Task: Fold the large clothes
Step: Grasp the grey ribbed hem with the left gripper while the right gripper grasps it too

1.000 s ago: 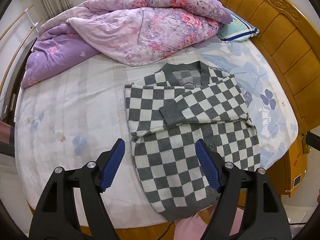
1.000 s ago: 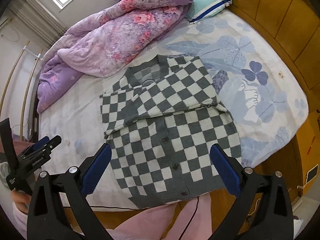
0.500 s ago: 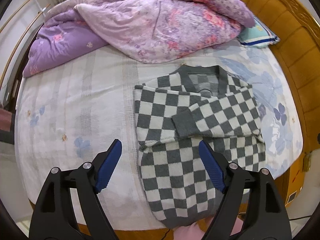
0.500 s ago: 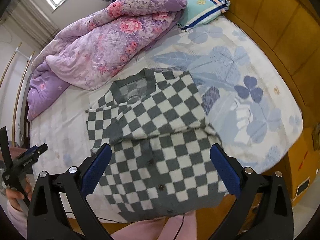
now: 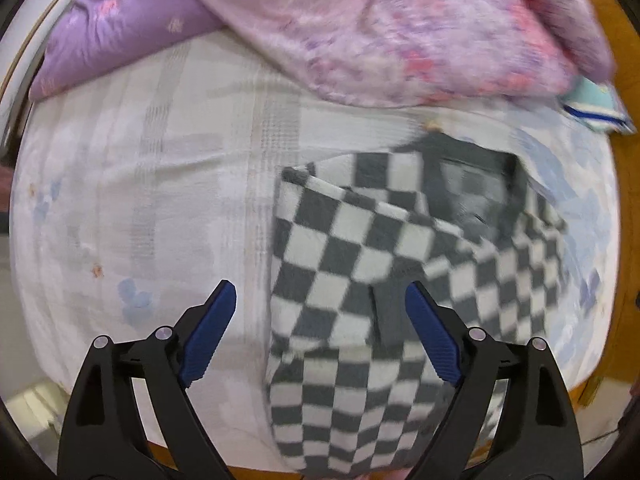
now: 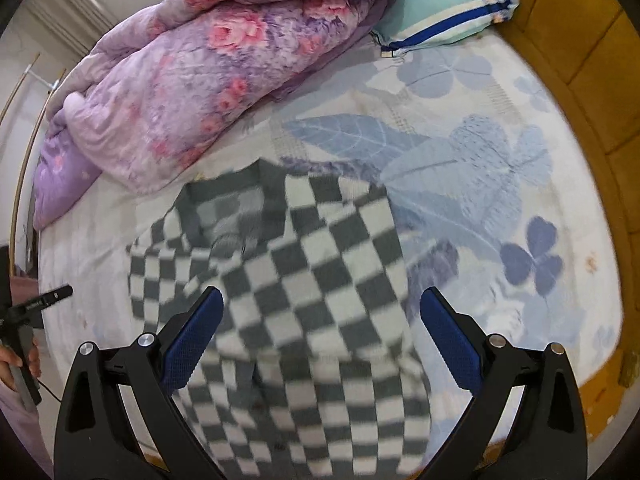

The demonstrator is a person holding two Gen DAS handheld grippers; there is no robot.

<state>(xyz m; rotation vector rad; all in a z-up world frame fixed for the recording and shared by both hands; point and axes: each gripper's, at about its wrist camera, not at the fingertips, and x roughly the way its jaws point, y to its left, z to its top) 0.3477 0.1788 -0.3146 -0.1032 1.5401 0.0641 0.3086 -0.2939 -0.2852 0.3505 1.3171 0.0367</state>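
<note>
Left wrist view shows the left gripper (image 5: 320,320) spread wide and holding nothing, poised over the near left edge of the checkered cardigan (image 5: 400,264); in the right wrist view the right gripper (image 6: 320,320) is likewise spread and empty above the garment's lower half. The cardigan lies flat on the bed (image 5: 140,200), hem towards the near edge and collar towards the far side. Both sleeves already lie folded across the chest, so the sleeve stage looks done; what seems left is bringing the hem up towards the collar, or folding the body in half. It is a thick grey-and-white knit with a dark buttoned placket and V-neck, blurred in both views. Beyond it sits a heaped purple floral quilt (image 6: 208,72), then a striped pillow (image 6: 444,12) near the wooden headboard (image 6: 580,40).
</note>
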